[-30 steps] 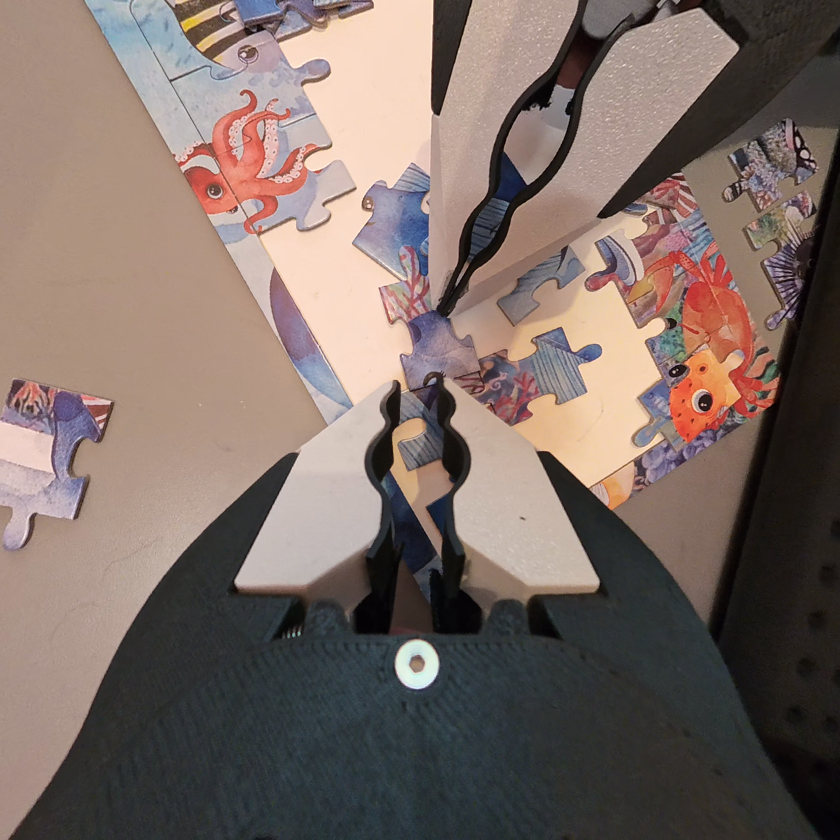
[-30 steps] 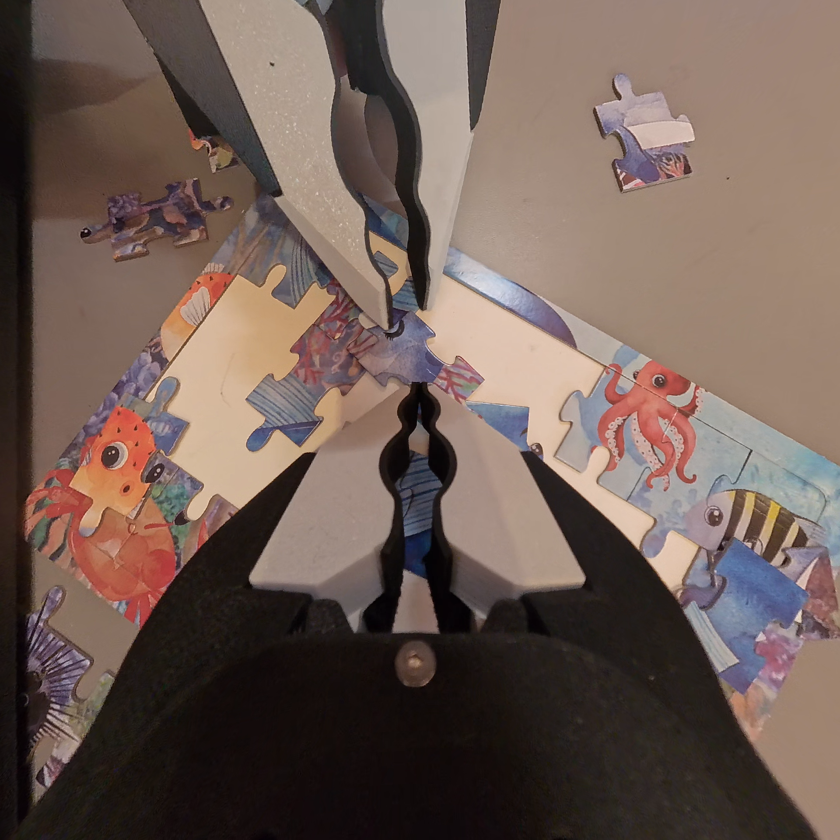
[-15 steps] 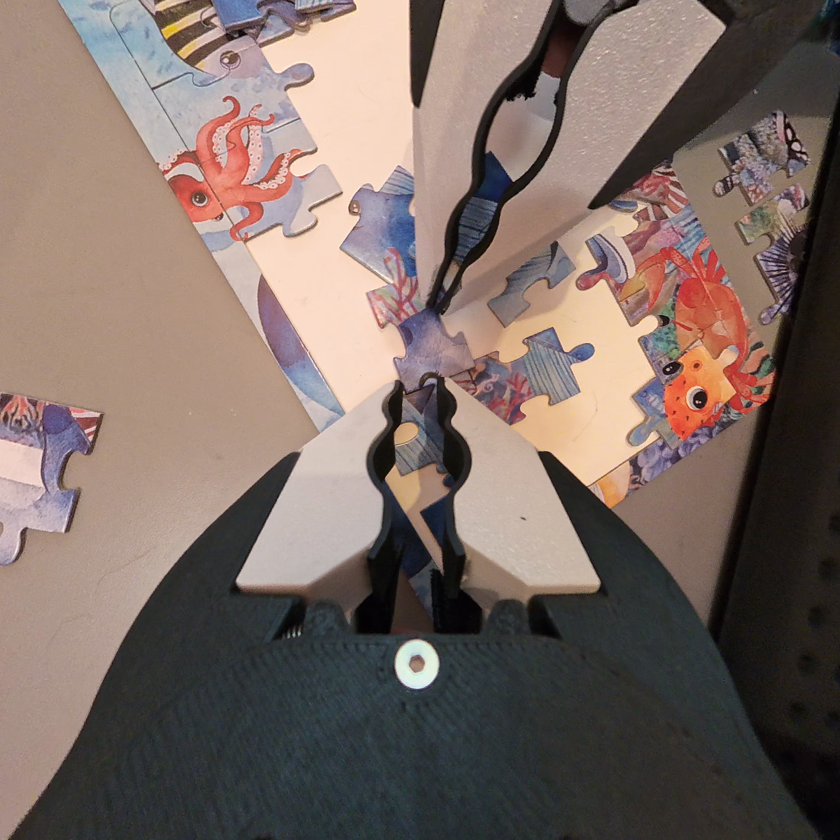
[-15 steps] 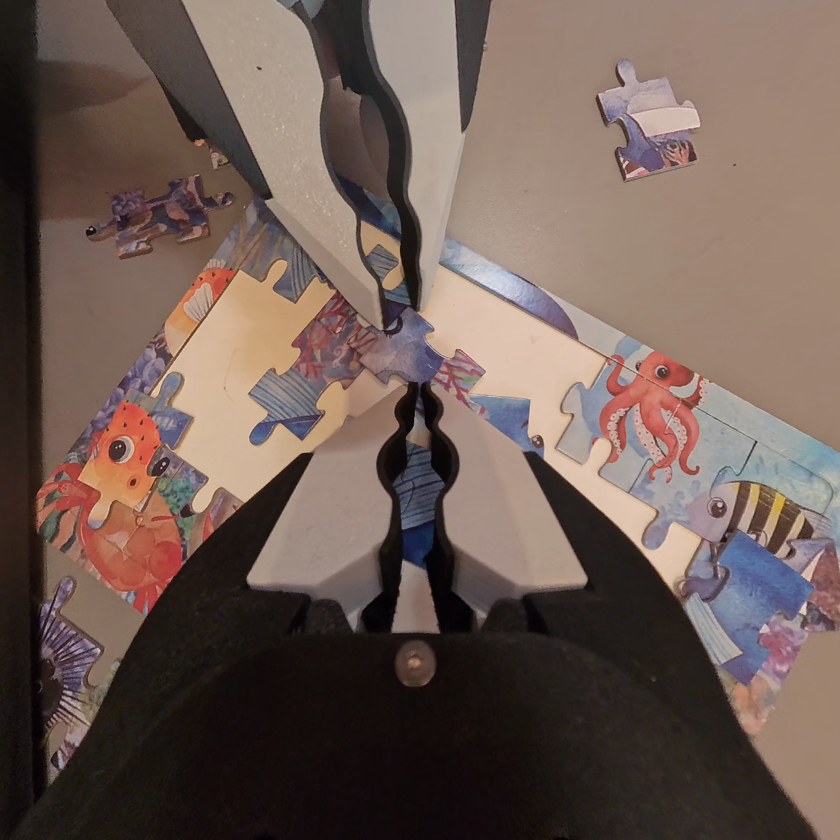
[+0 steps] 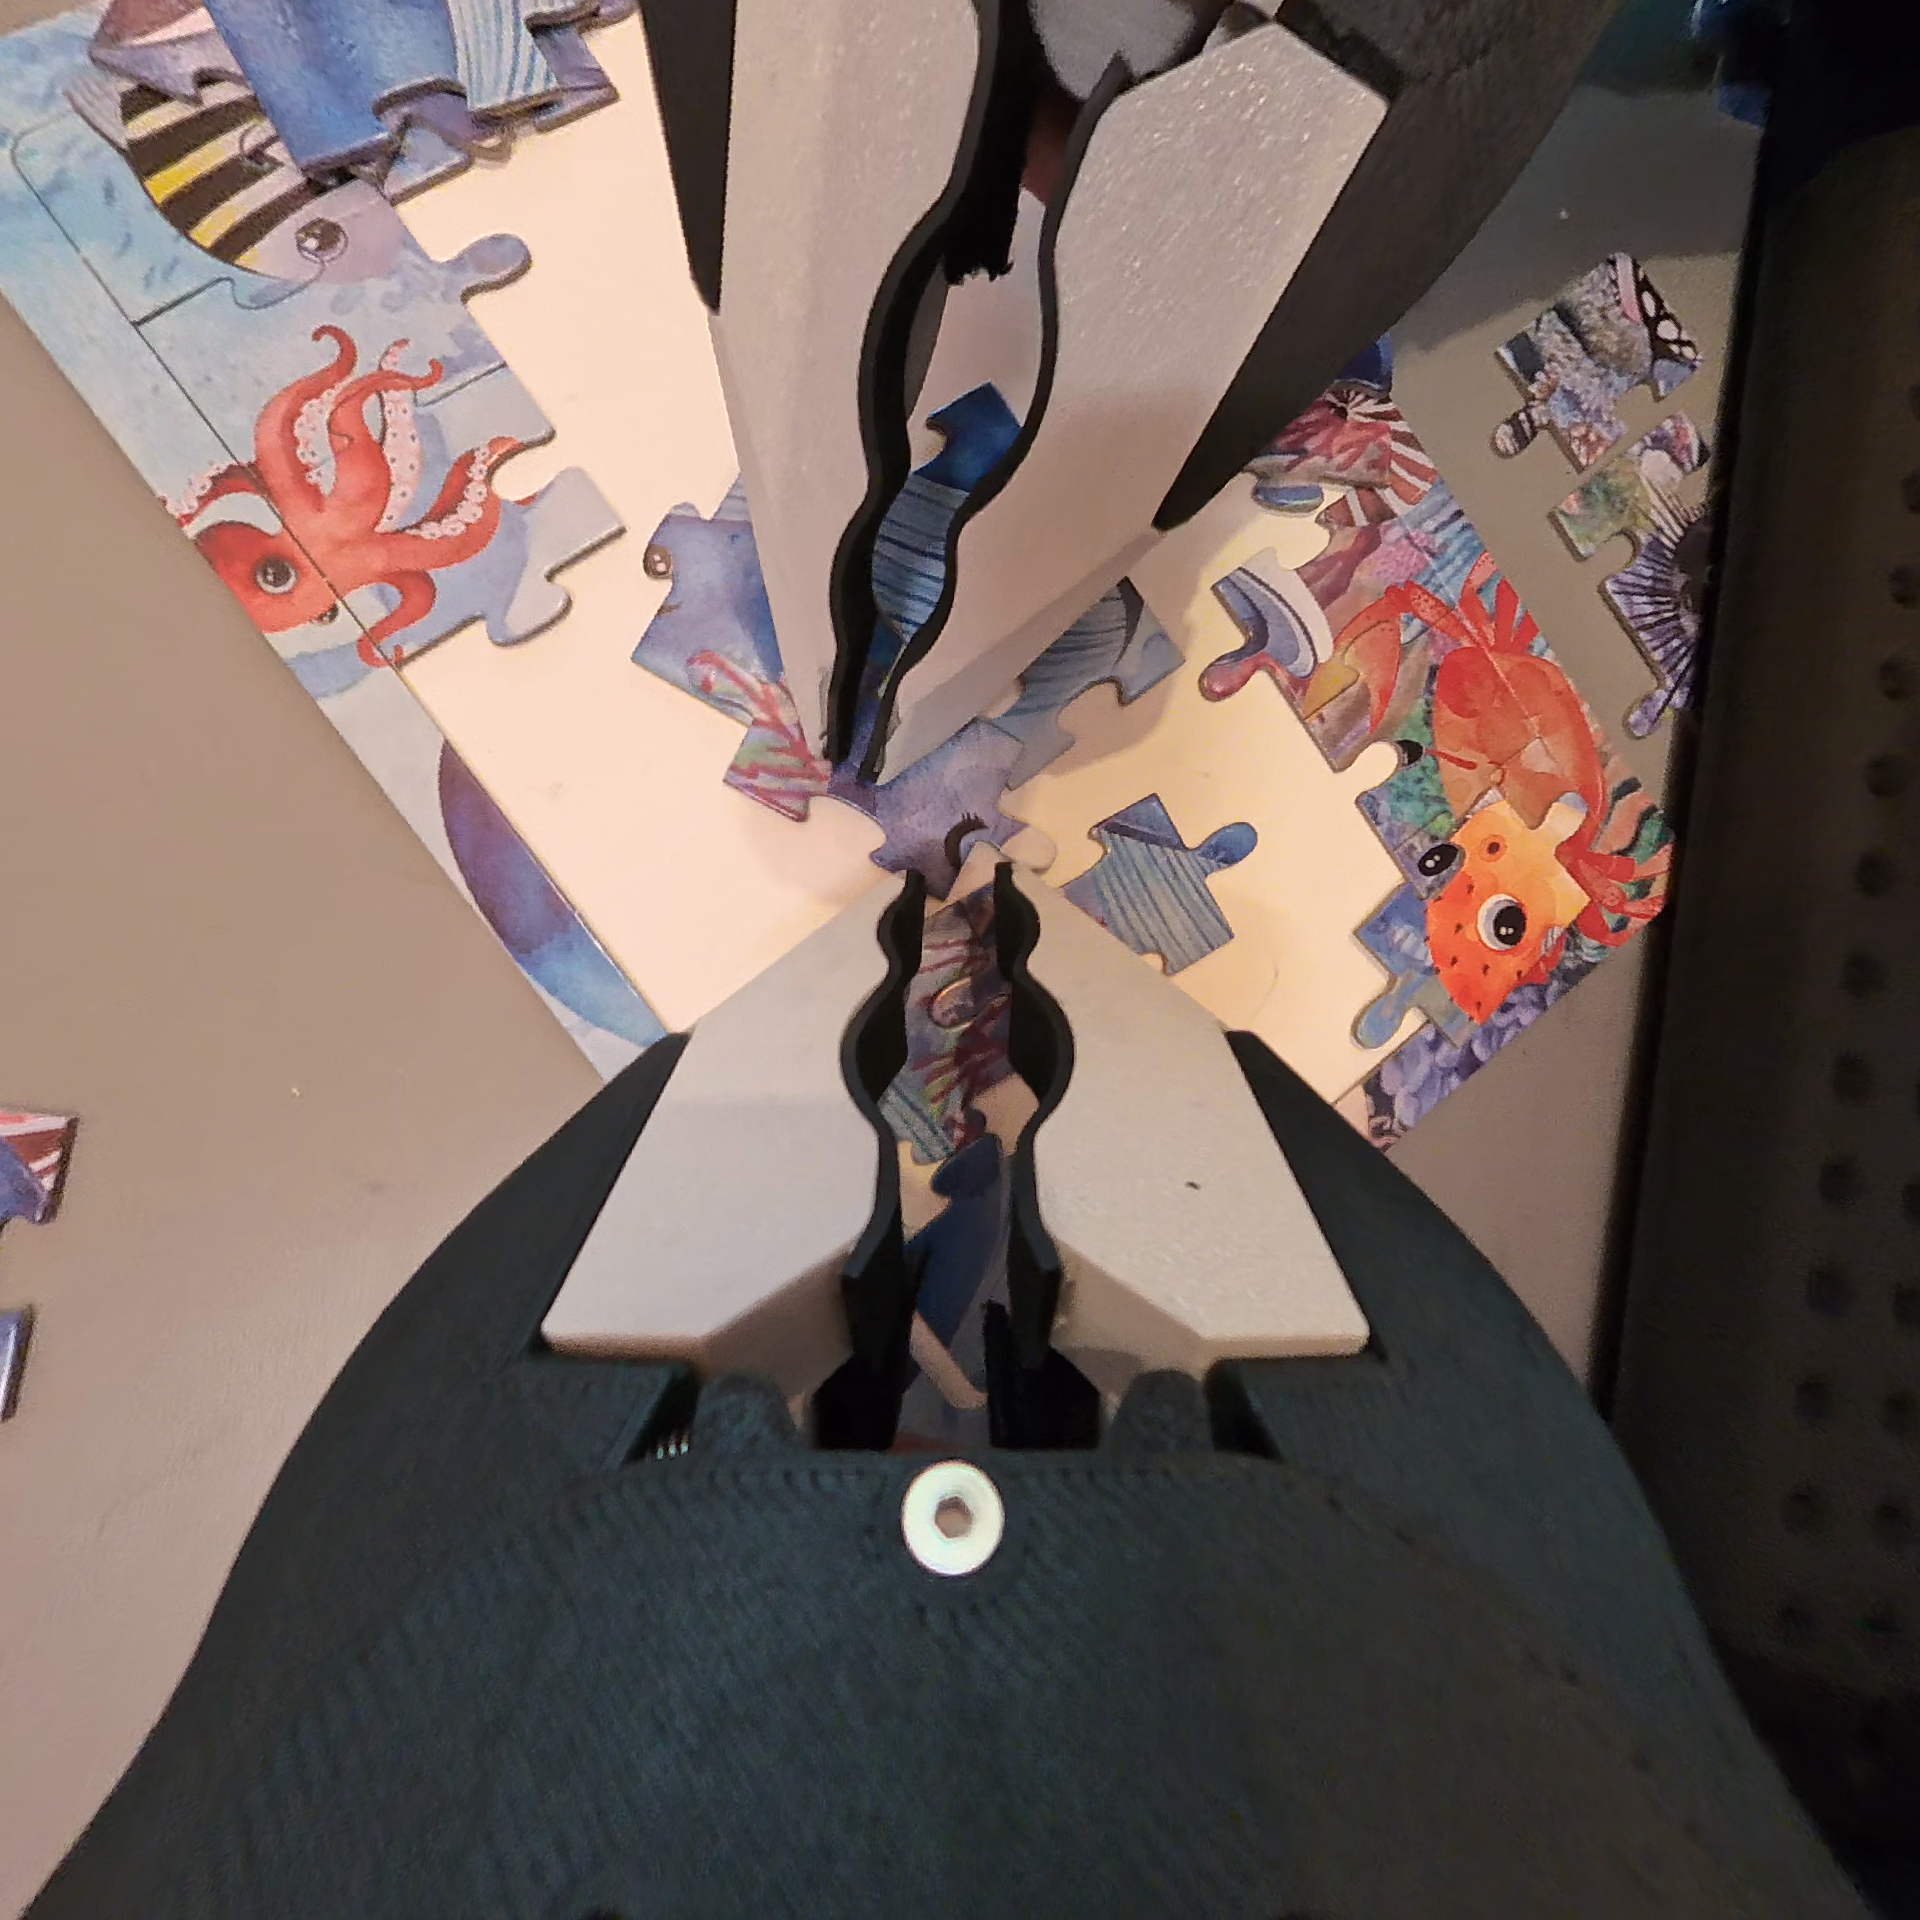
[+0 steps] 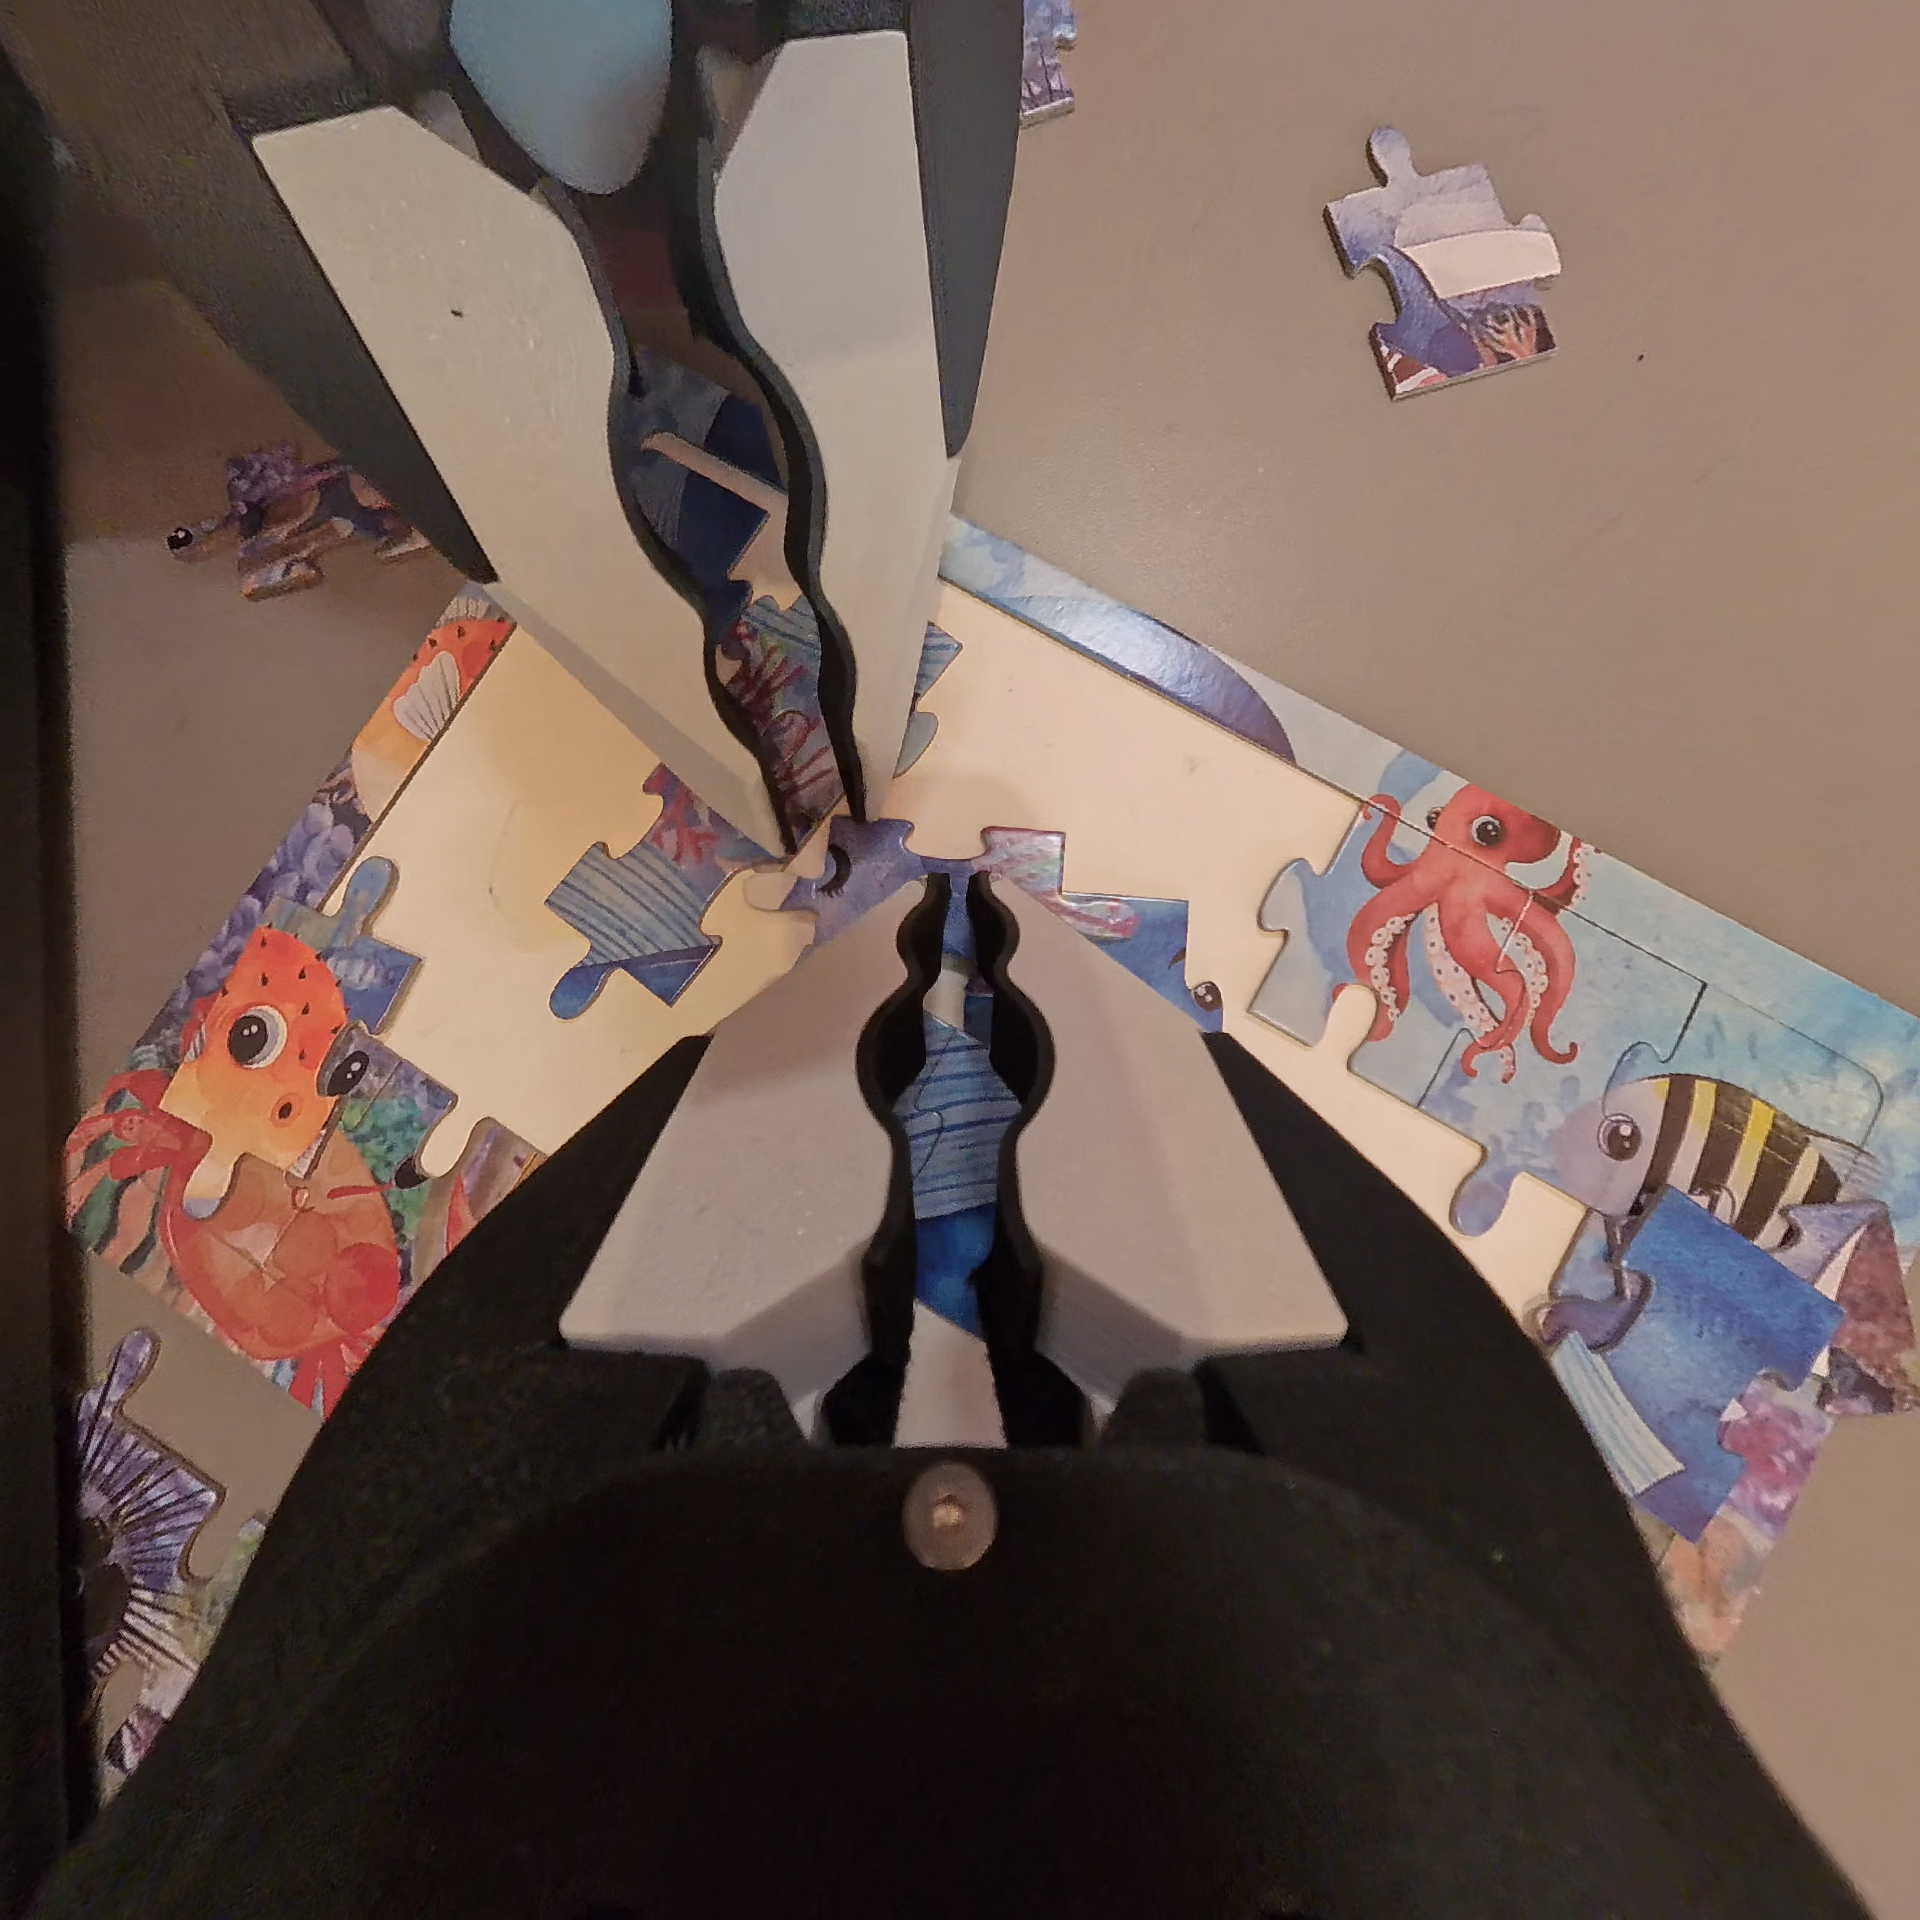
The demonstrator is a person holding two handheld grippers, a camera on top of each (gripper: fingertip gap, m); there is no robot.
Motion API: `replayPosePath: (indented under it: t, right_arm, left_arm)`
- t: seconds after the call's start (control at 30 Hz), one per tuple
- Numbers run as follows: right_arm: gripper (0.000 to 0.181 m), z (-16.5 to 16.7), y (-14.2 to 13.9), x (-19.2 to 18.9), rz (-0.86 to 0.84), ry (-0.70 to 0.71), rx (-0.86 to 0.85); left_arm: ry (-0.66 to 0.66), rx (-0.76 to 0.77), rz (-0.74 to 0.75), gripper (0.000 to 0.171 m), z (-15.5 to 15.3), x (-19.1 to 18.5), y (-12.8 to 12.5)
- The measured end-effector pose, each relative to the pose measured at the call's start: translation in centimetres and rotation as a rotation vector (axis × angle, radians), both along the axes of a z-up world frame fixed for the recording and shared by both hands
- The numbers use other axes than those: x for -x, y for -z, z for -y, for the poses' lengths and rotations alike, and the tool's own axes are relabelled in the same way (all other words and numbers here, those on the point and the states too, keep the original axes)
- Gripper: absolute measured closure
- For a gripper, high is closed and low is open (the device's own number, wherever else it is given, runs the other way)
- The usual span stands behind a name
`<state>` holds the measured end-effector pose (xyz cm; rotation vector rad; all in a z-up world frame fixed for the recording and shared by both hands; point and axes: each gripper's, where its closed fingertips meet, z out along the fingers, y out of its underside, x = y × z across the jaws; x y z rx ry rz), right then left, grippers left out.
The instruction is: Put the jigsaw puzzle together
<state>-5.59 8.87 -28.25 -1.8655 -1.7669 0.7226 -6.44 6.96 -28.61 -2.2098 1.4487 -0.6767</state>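
Observation:
A sea-themed jigsaw board lies on the grey table, also in the right wrist view. An octopus section and a crab-and-orange-fish section are fitted at its ends. A purple-blue piece lies flat in the bare middle, joined to a coral-and-striped piece. My left gripper has its jaws a narrow gap apart, empty, tips at this piece's near edge. My right gripper is shut and empty, its tips at the piece from the opposite side. The two grippers' tips almost meet.
A blue piece with an eye lies loose on the board. Several pieces are piled over the striped-fish end. Loose pieces lie on the table. A dark perforated wall borders the crab end. The coral-and-striped piece sits 4 cm or so from the ends of my left fingers. Seen from the right wrist view as well.
Both grippers have closed in on the purple-blue piece from opposite sides. My left gripper now covers the coral part beside it. Jaw gaps look unchanged.

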Motion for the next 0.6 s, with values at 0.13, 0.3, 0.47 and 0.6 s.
replayPosePath:
  t: [0.13, 0.3, 0.47, 0.6]
  right_arm:
    - [0.174, -0.3, -0.1, -0.1, 0.001, 0.006, -0.014]
    - [0.165, -0.9, -0.6, -0.4, -0.021, 0.035, -0.003]
    - [0.162, -1.4, -0.5, -0.8, -0.015, 0.052, 0.001]
    - [0.160, -1.4, -0.6, -0.9, -0.014, 0.056, 0.004]
  left_arm:
    - [-0.012, -0.025, 0.000, 0.158, -0.4, 0.3, -0.2]
    - [-0.075, -0.085, 0.022, 0.144, -2.0, 1.1, -1.3]
    - [-0.060, -0.115, -0.016, 0.133, -2.1, 1.0, -0.7]
    - [-0.056, -0.123, -0.039, 0.132, -2.3, 0.9, -0.2]
